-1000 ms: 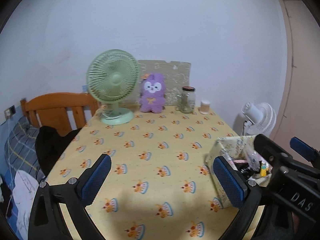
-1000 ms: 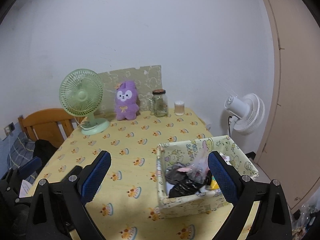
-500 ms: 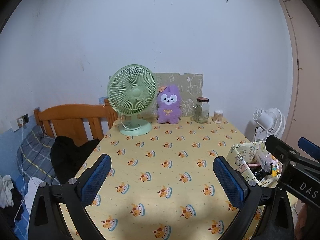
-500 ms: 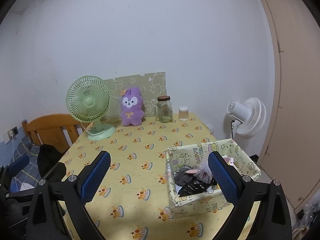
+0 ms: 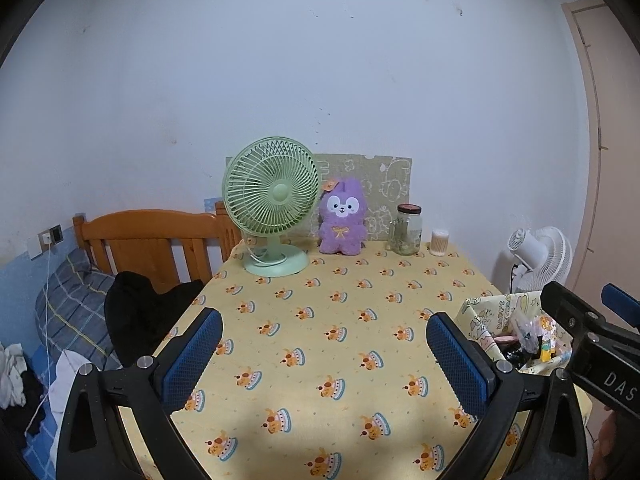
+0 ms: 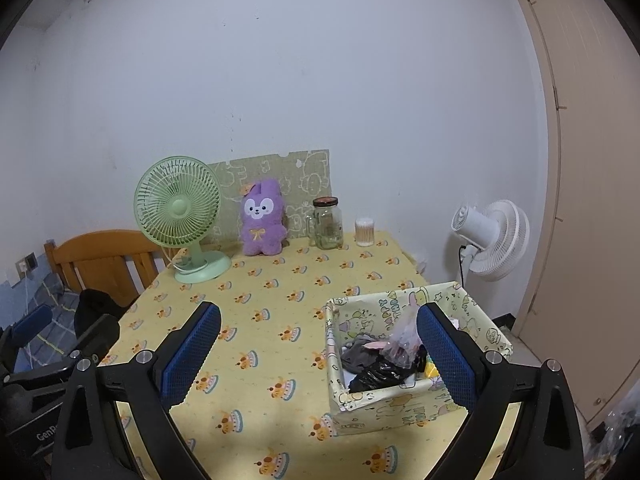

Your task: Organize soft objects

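While both tongs, left and right, hung wide open and empty, the upright plush toy sat far ahead across the tabletop, roughly equidistant.

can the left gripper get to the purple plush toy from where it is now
Probably yes. The left gripper is open and empty, and only bare tablecloth lies between it and the purple plush; the green fan stands beside, not across.

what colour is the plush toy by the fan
Purple plush toy with a white face; clearest in the left wrist view.
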